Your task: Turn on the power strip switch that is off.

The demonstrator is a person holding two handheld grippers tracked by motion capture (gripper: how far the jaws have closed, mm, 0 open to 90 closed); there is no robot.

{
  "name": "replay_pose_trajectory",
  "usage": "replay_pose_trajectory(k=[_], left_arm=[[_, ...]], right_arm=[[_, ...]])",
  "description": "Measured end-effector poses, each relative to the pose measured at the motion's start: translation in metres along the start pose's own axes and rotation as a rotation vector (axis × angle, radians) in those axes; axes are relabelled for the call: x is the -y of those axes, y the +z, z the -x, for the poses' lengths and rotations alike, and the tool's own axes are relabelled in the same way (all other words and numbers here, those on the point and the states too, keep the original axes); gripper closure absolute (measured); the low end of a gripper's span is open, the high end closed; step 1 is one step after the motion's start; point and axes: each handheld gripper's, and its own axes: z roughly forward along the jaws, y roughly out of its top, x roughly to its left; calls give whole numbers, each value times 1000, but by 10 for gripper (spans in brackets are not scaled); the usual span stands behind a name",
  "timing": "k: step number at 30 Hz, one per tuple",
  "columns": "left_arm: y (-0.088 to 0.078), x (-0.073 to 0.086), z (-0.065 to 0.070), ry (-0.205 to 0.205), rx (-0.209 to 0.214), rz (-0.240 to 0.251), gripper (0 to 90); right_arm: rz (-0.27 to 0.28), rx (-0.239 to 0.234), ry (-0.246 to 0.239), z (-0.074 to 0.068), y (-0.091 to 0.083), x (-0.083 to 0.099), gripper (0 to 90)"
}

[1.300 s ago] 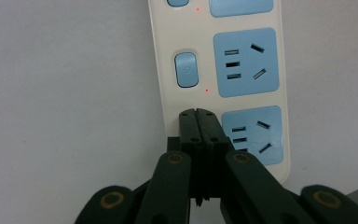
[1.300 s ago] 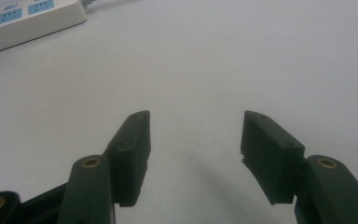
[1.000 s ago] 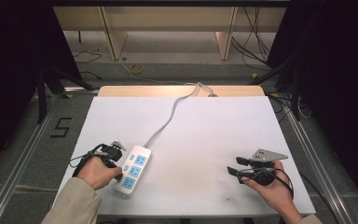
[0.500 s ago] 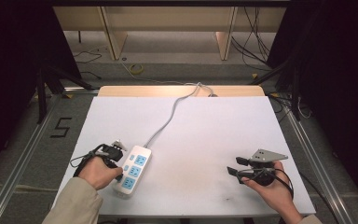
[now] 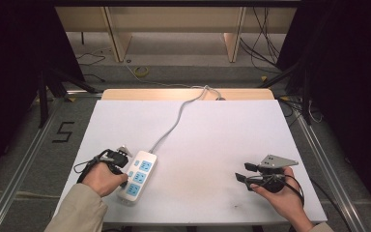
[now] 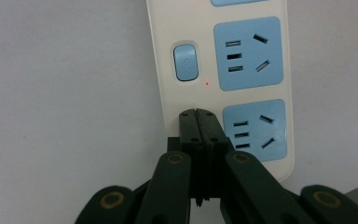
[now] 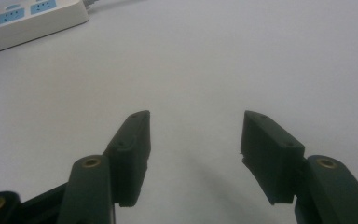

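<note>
One hand-held gripper (image 6: 198, 113) over power strip (image 6: 223, 84).

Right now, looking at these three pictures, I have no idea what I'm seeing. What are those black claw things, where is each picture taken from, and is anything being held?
No robot here: a person sits at a white table holding a two-jaw hand tool in each hand. The high view looks down from above. There the left gripper sits beside a white power strip with blue sockets, whose cord runs off the far edge. The right gripper is apart, above bare table.

The other two pictures come from cameras riding on the tools. In the left gripper view the jaws are closed together, tips over the strip's edge near a blue switch, holding nothing. In the right gripper view the jaws stand wide open, empty.
</note>
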Motion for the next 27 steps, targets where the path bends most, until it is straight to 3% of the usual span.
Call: replay_pose_trajectory(k=[27], left_arm=[[-1, 3, 2, 16, -11, 21, 898]], right_arm=[[-2, -1, -2, 0, 1, 0, 435]])
